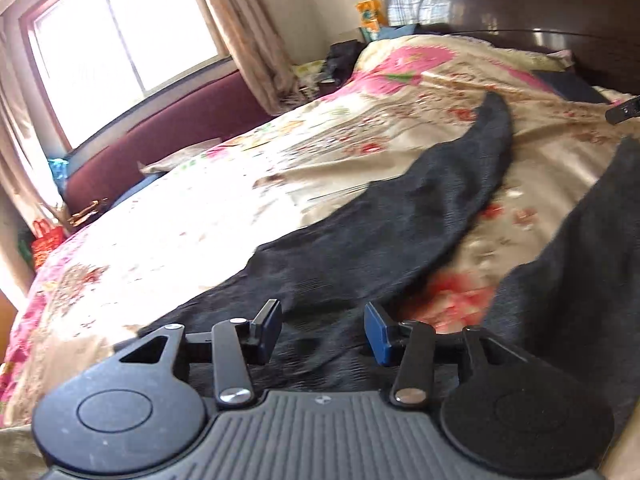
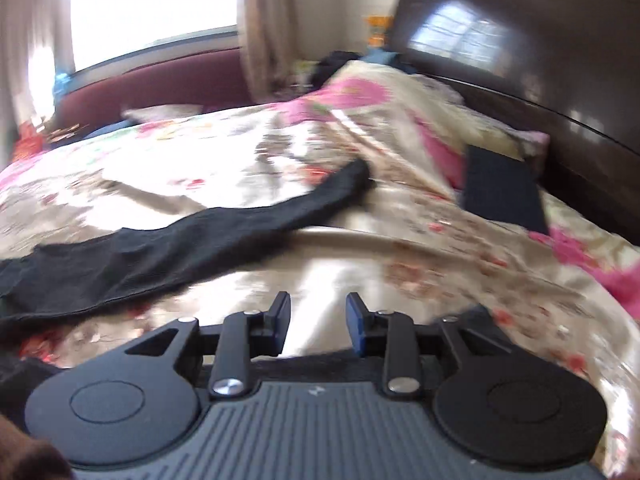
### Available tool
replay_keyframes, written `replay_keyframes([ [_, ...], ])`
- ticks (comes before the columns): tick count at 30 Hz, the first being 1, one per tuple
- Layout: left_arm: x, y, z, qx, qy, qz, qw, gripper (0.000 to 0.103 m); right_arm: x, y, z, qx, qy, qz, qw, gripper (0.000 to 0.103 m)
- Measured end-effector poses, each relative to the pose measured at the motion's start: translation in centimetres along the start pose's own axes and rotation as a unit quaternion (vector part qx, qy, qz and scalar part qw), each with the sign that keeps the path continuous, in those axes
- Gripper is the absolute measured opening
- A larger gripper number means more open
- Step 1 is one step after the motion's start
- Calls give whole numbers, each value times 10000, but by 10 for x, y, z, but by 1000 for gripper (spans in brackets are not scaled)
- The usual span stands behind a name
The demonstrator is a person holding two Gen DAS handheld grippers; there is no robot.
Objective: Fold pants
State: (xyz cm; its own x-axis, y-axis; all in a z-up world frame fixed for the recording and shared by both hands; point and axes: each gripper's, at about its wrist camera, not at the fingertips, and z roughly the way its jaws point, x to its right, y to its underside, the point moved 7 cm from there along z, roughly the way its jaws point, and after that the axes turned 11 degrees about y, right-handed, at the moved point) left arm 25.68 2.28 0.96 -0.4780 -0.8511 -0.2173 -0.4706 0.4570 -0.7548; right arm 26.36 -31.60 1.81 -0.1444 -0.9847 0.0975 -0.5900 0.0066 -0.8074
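Black pants (image 1: 380,232) lie spread on a floral bedspread (image 1: 200,208), one leg running up and right, the other leg (image 1: 580,248) at the right edge. My left gripper (image 1: 323,330) is open, low over the waist and crotch part of the pants, with nothing between its blue pads. In the right wrist view one pant leg (image 2: 192,240) stretches across the bedspread (image 2: 460,272) from the left edge to mid-bed. My right gripper (image 2: 318,322) is open and empty over bare bedspread; dark cloth shows just beneath its body.
A dark wooden headboard (image 2: 540,60) stands at the right. A dark red padded bench (image 1: 160,140) runs under the window (image 1: 120,40) with curtains. A dark flat rectangular object (image 2: 500,188) lies near the pillow. The other gripper's tip (image 1: 624,110) shows at the right edge.
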Motion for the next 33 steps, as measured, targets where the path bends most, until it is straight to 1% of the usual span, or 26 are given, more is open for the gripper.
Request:
replay_keyframes([
  [2, -40, 9, 8, -102, -190, -148, 9997, 63, -61, -17, 22, -87, -625, -485, 9968, 36],
  [3, -58, 13, 13, -160, -266, -235, 9992, 64, -94, -24, 35, -167, -937, -749, 9926, 40],
  [4, -79, 18, 20, -239, -380, -342, 9984, 65, -121, -31, 48, -253, -1155, -999, 9879, 44],
  [5, -98, 22, 27, -299, -511, -439, 9973, 66, -150, -37, 62, -310, -1318, -1260, 9827, 45],
  [7, -130, 29, 39, -406, -665, -559, 9954, 66, -202, -47, 89, -385, -1507, -1812, 9711, 45],
  [9, -159, 35, 55, -576, -723, -609, 9939, 70, -246, -55, 112, -418, -1592, -2356, 9578, 45],
  [10, -172, 37, 63, -653, -749, -650, 9929, 72, -263, -58, 122, -444, -1629, -2495, 9535, 45],
  [12, -194, 41, 72, -689, -816, -753, 9914, 73, -291, -66, 136, -534, -1854, -2643, 9450, 46],
  [13, -202, 42, 75, -691, -840, -806, 9908, 75, -302, -68, 141, -567, -1983, -2721, 9399, 49],
  [14, -210, 45, 78, -724, -817, -883, 9901, 80, -312, -69, 145, -537, -2052, -2829, 9354, 51],
  [15, -215, 48, 81, -763, -769, -955, 9895, 83, -322, -67, 149, -510, -2088, -3011, 9291, 55],
  [16, -218, 51, 84, -795, -739, -1018, 9889, 84, -329, -65, 154, -498, -2084, -3189, 9232, 58],
  [18, -220, 59, 92, -884, -652, -1073, 9881, 85, -339, -60, 166, -505, -2042, -3399, 9166, 58],
  [21, -216, 67, 102, -998, -495, -1041, 9883, 85, -346, -55, 185, -569, -1984, -3507, 9135, 58],
  [23, -214, 69, 107, -1051, -458, -973, 9886, 88, -351, -52, 195, -674, -2039, -3557, 9096, 58],
  [24, -214, 70, 109, -1070, -443, -963, 9886, 89, -352, -52, 200, -709, -2075, -3567, 9081, 60],
  [25, -215, 70, 110, -1077, -444, -967, 9885, 92, -353, -53, 206, -715, -2078, -3545, 9089, 66],
  [26, -218, 71, 111, -1070, -440, -1004, 9882, 95, -353, -54, 210, -751, -2095, -3485, 9105, 68],
  [27, -219, 72, 111, -1065, -429, -1052, 9878, 96, -352, -55, 213, -833, -2137, -3389, 9125, 70],
  [28, -222, 74, 112, -1059, -409, -1141, 9870, 98, -352, -54, 213, -867, -2162, -3311, 9144, 70],
  [29, -224, 75, 112, -1059, -408, -1228, 9859, 98, -351, -52, 211, -820, -2171, -3296, 9152, 68],
  [30, -225, 76, 112, -1046, -390, -1286, 9854, 97, -351, -50, 206, -773, -2222, -3302, 9141, 58],
  [31, -224, 76, 111, -1024, -342, -1301, 9856, 91, -352, -47, 202, -770, -2250, -3313, 9131, 47],
  [32, -221, 75, 110, -1014, -269, -1300, 9860, 83, -352, -45, 198, -760, -2237, -3362, 9117, 44],
  [33, -220, 74, 110, -1029, -298, -1287, 9859, 83, -352, -44, 195, -783, -2236, -3399, 9102, 36],
])
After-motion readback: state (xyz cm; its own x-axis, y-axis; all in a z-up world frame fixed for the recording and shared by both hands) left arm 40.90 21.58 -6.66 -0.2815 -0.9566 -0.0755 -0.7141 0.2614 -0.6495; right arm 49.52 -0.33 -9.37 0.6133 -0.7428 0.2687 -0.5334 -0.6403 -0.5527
